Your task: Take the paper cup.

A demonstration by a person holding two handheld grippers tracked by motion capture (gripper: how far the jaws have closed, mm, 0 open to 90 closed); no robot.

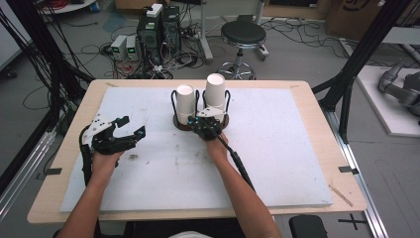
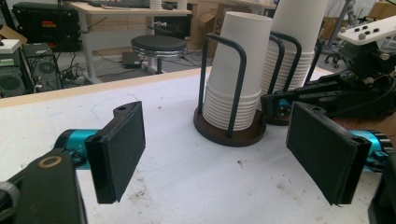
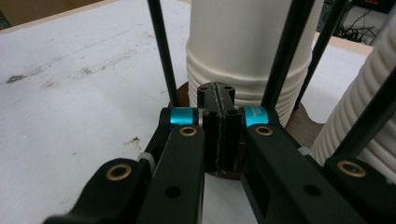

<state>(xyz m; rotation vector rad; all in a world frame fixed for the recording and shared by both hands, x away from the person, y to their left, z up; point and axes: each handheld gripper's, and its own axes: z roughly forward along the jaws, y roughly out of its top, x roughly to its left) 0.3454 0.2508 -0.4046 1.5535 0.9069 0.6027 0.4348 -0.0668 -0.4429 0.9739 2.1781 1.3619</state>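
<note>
Two stacks of white paper cups stand mid-table, each in a black wire holder on a round brown base: the shorter left stack point(image 1: 185, 103) point(image 2: 236, 70) and the taller right stack point(image 1: 215, 91) point(image 2: 292, 42). My right gripper point(image 1: 200, 119) point(image 3: 217, 93) is shut, and nothing shows between its pads. Its tip is low between two wire uprights, right at the bottom rims of the left stack point(image 3: 247, 46), with the right stack point(image 3: 359, 107) beside it. My left gripper point(image 1: 134, 125) point(image 2: 224, 154) hovers wide open over the mat, left of the holders and holding nothing.
A white mat point(image 1: 277, 148) covers most of the wooden table point(image 1: 307, 89). Small dark stains mark the mat near the left gripper. Beyond the far edge are a black stool point(image 1: 242, 34) and computer boxes point(image 1: 158, 29) with cables.
</note>
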